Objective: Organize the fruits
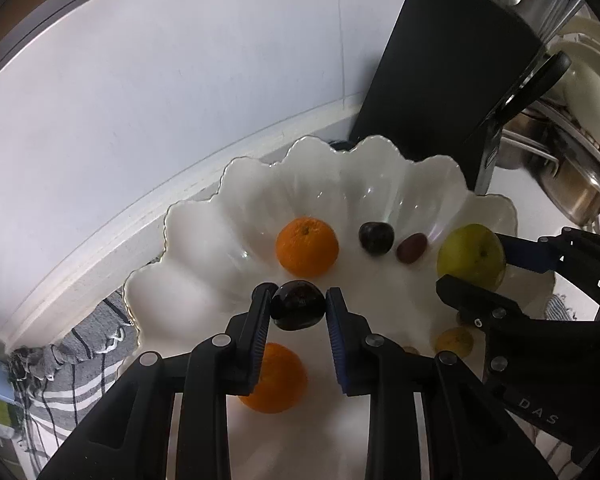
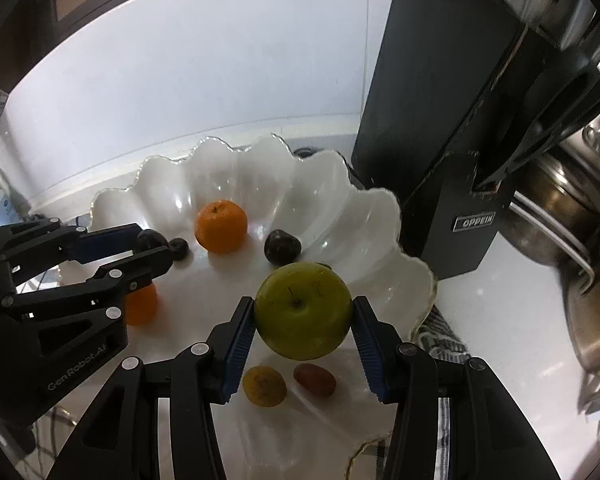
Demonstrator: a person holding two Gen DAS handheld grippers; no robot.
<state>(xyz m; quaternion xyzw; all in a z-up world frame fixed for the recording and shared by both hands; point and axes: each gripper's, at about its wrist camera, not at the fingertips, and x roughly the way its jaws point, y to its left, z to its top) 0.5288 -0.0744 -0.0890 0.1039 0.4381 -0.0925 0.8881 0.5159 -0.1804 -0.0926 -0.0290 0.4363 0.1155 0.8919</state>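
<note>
A white scalloped bowl (image 1: 204, 264) (image 2: 340, 200) holds an orange (image 1: 307, 246) (image 2: 221, 225), a dark plum (image 1: 376, 238) (image 2: 282, 247), a reddish date (image 1: 411, 248), a second orange (image 1: 278, 380) (image 2: 142, 304) and a small yellow fruit (image 1: 454, 342) (image 2: 265, 386). My left gripper (image 1: 298, 307) (image 2: 150, 246) is shut on a dark plum (image 1: 298, 306) above the bowl. My right gripper (image 2: 303, 318) (image 1: 476, 264) is shut on a green apple (image 2: 303, 316) (image 1: 471, 256) over the bowl's right side. A red fruit (image 2: 315, 379) lies below the apple.
A black knife block (image 1: 432, 92) (image 2: 444, 140) stands right behind the bowl. Steel pots (image 1: 572, 168) (image 2: 572, 240) sit at the right. A grey striped cloth (image 1: 80, 360) lies under the bowl. A white wall (image 1: 160, 100) rises behind.
</note>
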